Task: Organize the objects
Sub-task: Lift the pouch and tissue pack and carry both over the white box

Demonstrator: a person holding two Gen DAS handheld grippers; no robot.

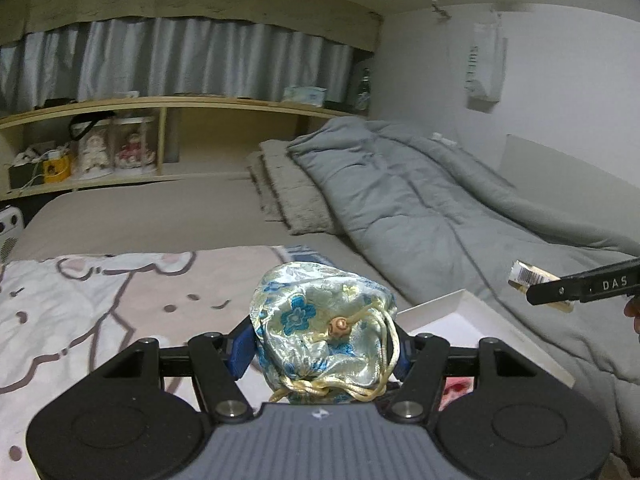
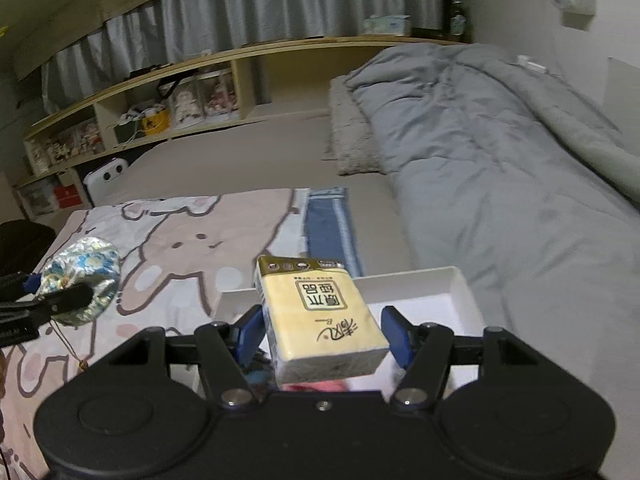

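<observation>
Both cams sit right behind their own fingers, looking forward and slightly down across the bed toward the wooden shelf [image 1: 168,104] at the top of each frame. The left wrist view sits very close over the floral pouch [image 1: 324,328], with the white box [image 1: 460,300] lower right. The right wrist view has that box [image 2: 456,280] dead centre and the pouch [image 2: 80,276] at left. Both share the grey duvet [image 1: 420,200].

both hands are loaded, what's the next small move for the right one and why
Probably lower the right gripper a little and open it over the white box. Its jaws are shut on the tissue pack, which hangs above the box's open interior, while the left gripper holds the floral pouch off to the side.
</observation>
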